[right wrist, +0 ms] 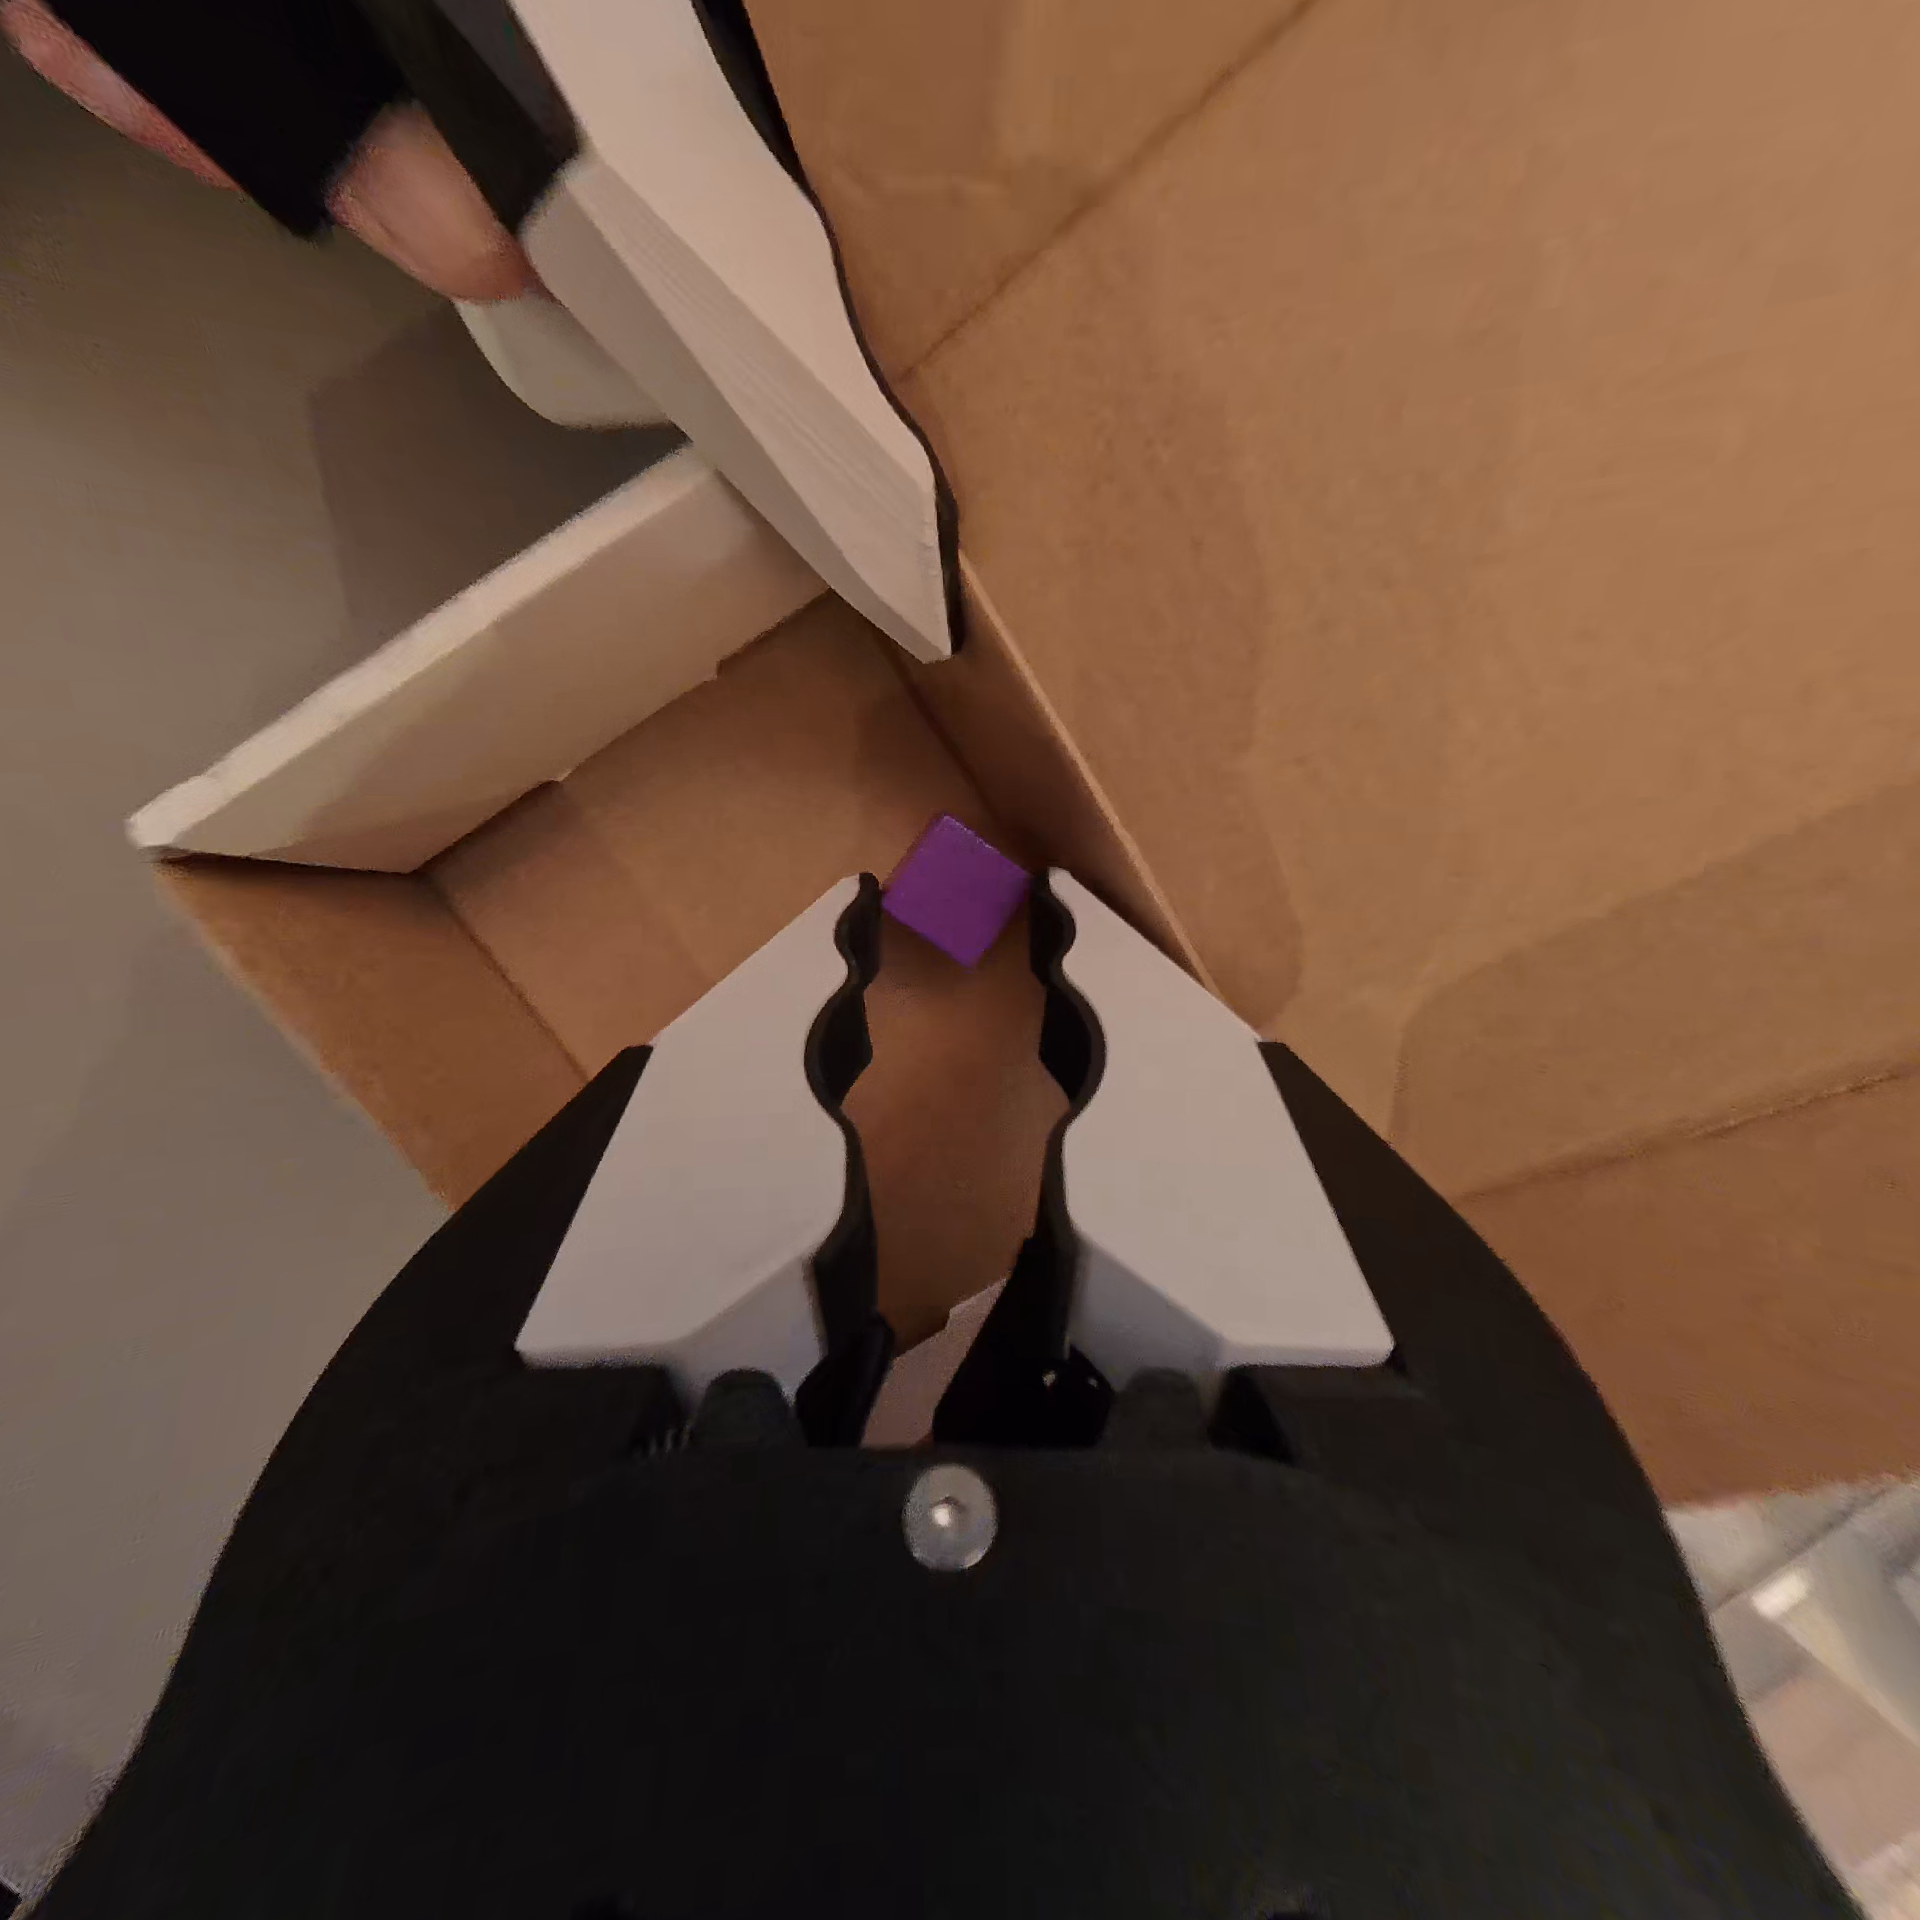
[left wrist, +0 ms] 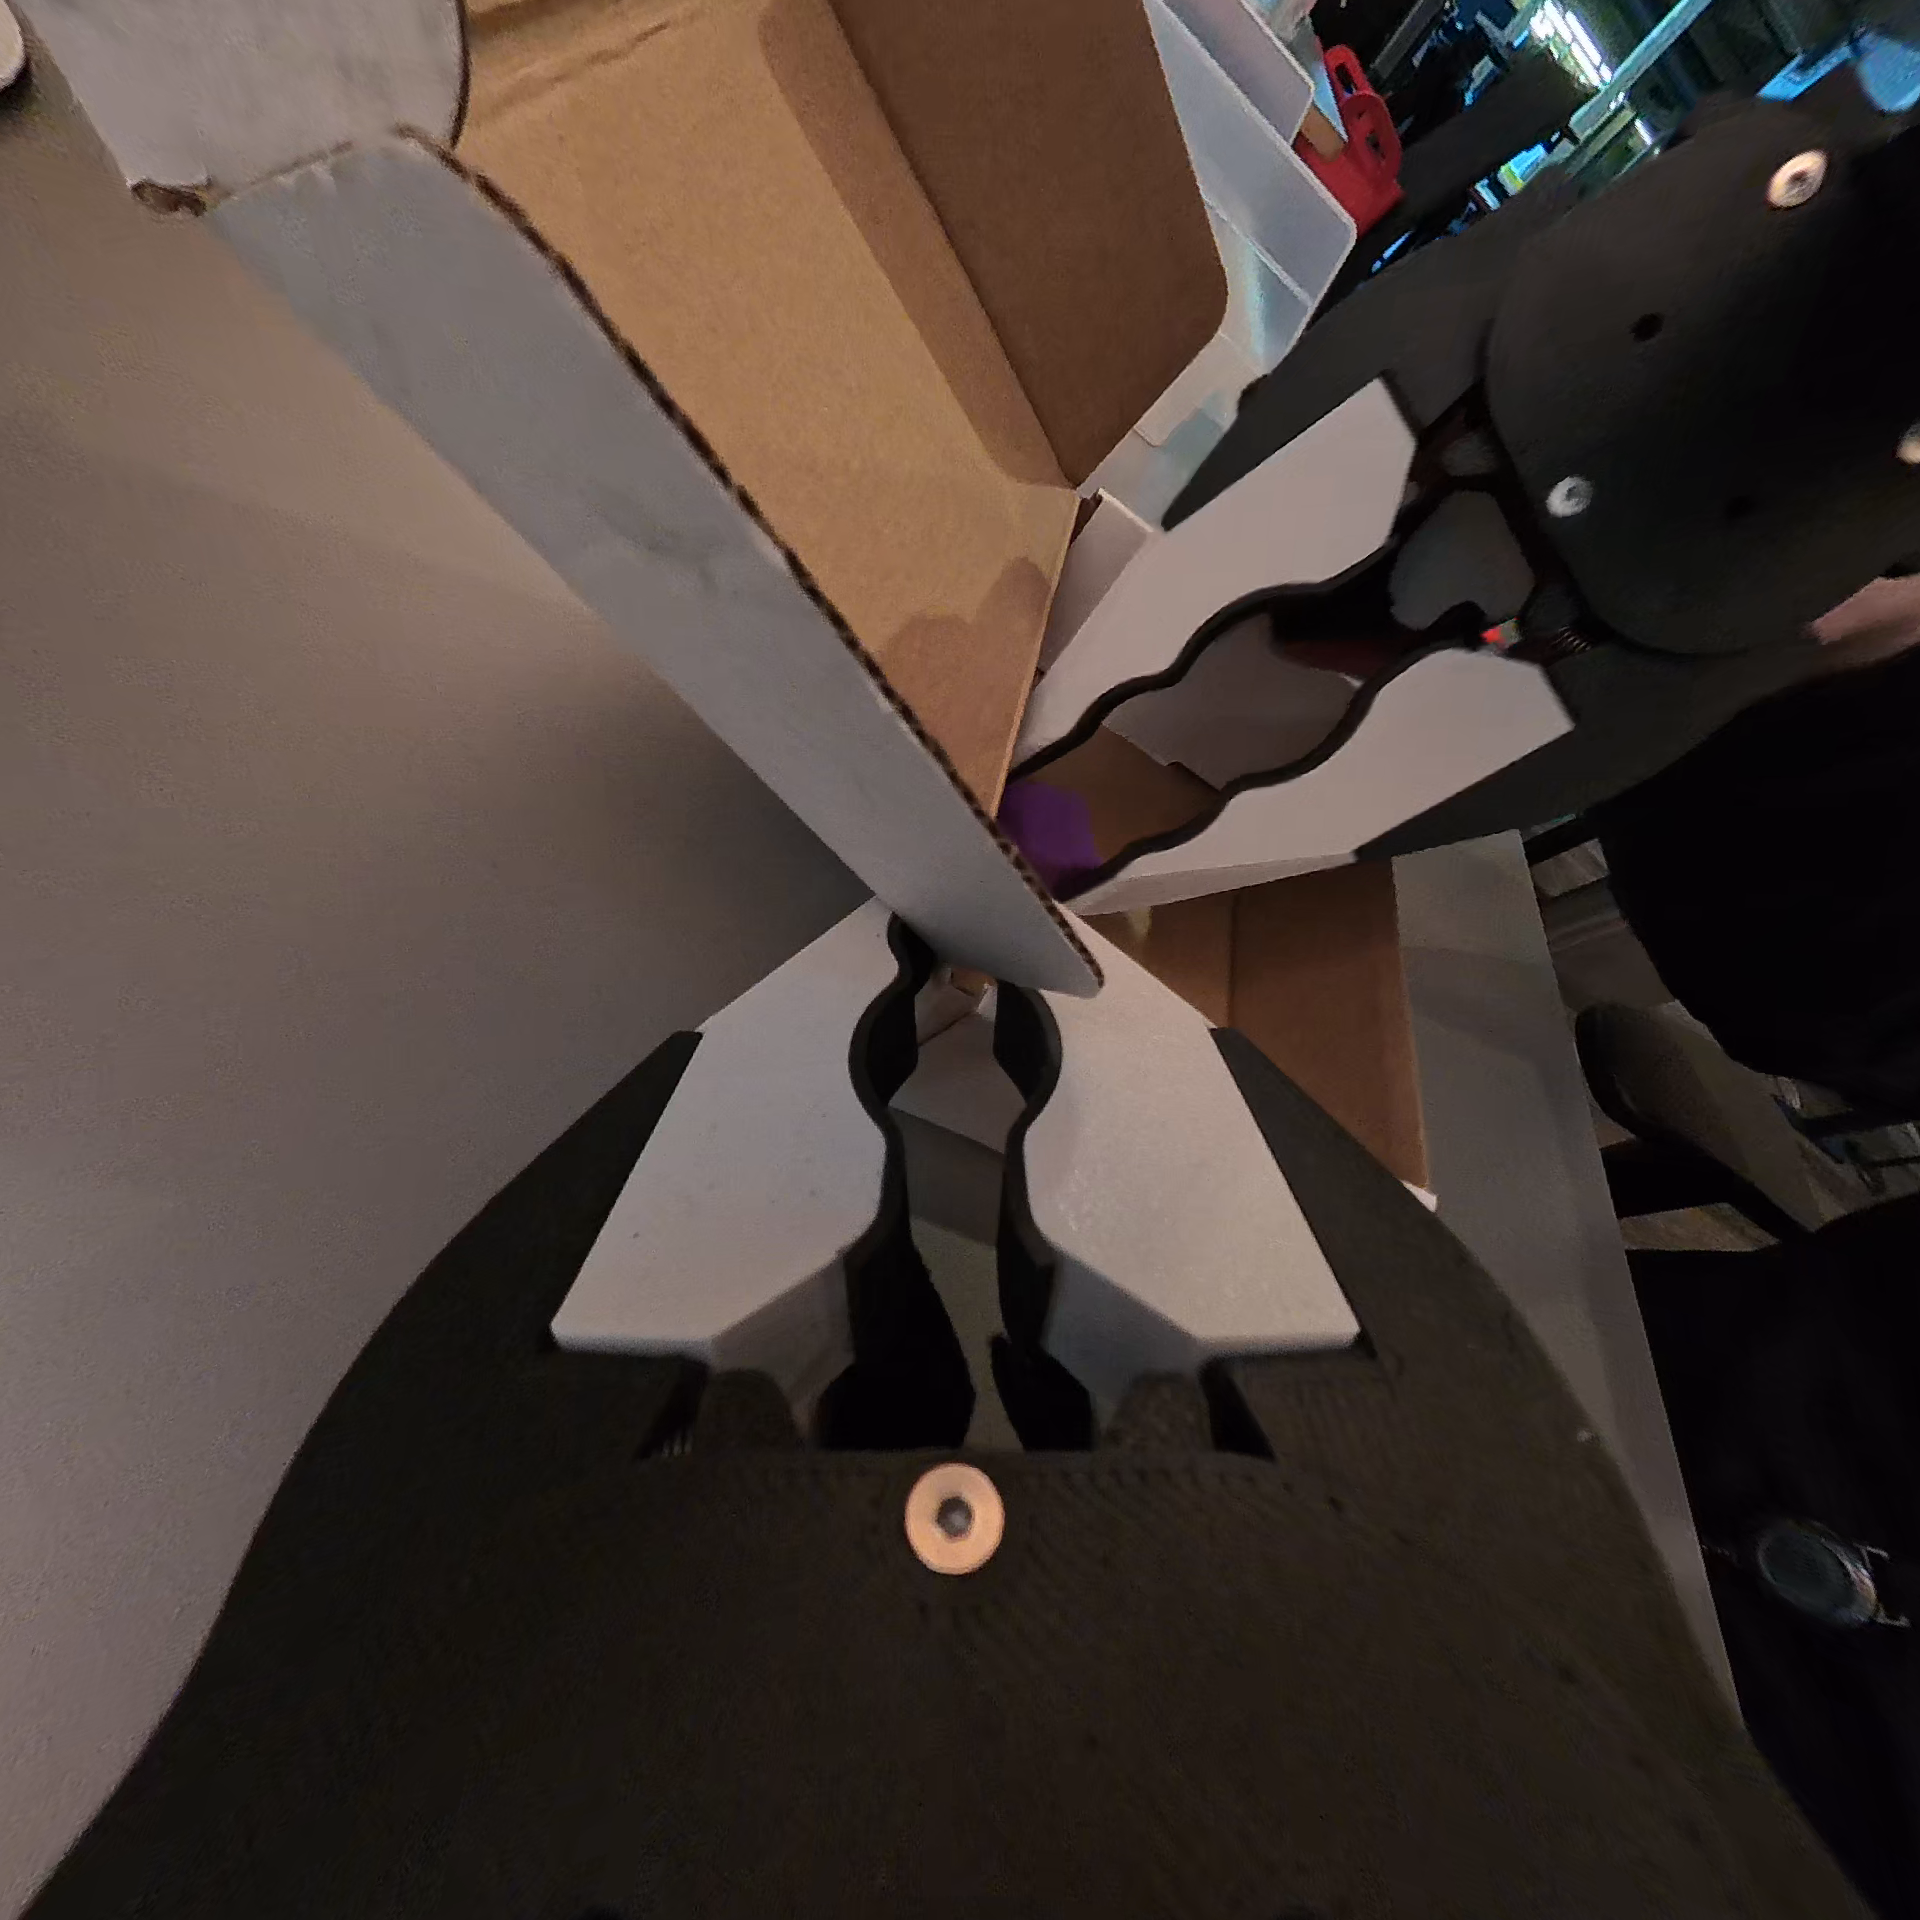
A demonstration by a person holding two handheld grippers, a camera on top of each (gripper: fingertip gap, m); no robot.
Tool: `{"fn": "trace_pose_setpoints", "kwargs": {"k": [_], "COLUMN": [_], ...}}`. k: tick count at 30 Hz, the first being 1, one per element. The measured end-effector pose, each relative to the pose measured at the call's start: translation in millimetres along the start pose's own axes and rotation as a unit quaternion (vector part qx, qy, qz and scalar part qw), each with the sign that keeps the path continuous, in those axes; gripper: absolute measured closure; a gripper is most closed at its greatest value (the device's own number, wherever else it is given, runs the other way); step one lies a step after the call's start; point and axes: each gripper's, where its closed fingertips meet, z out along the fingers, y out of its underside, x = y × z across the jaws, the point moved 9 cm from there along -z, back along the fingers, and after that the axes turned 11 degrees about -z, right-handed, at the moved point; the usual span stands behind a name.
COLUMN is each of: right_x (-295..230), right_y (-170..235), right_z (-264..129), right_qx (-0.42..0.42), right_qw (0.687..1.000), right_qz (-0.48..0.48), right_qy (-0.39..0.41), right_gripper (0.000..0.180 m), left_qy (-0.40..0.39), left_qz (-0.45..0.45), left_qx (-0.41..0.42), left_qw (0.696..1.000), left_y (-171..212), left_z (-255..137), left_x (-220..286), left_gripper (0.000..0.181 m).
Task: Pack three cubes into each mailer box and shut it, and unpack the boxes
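The left claw (left wrist: 971,961) pinches the edge of the box lid (left wrist: 623,499) between its tips and holds the lid up. The lid is white outside and brown inside.

The right claw (right wrist: 954,883) reaches down into the open box (right wrist: 665,831). Its two tips sit on either side of a purple cube (right wrist: 954,891) and touch it, so the claw is narrow and grips the cube. The cube is near the bottom of the box, close to the corner where the lid joins. I cannot tell if it rests on the box floor or is lifted a bit.

In the left wrist view, the right claw (left wrist: 1023,821) comes in from the right, and the cube (left wrist: 1044,831) peeks out behind the lid edge.

The box sits on a grey surface (left wrist: 260,831). A clear bin (left wrist: 1247,208) stands behind the box.
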Motion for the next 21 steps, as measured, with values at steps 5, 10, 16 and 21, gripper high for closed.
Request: {"fn": "trace_pose_setpoints", "kwargs": {"k": [5, 10, 16, 21], "right_x": [5.4, 27.7, 106.1, 156.6], "right_y": [4.0, 33.5, 148.0, 261.2], "right_z": [-34.7, -112.4, -195.2, -179.4], "right_qx": [0.041, 0.116, 0.060, -0.045], "right_qw": [0.999, 0.991, 0.966, 0.938], "right_qz": [-0.009, 0.017, 0.144, 0.262], "right_qy": [0.026, 0.070, 0.208, 0.221], "right_gripper": [0.153, 0.153, 0.153, 0.153], "left_qy": [0.000, 0.001, 0.001, 0.002], "left_qz": [-0.001, -0.001, -0.002, -0.003], "left_qx": [0.000, 0.000, 0.000, 0.000], "left_qw": [1.000, 1.000, 1.000, 1.000], "left_y": [0.0, 0.0, -0.2, -0.2], "left_z": [0.0, 0.0, -0.1, 0.0], "left_x": [-0.2, -0.3, -0.3, -0.3], "left_gripper": [0.175, 0.175, 0.175, 0.175]}}
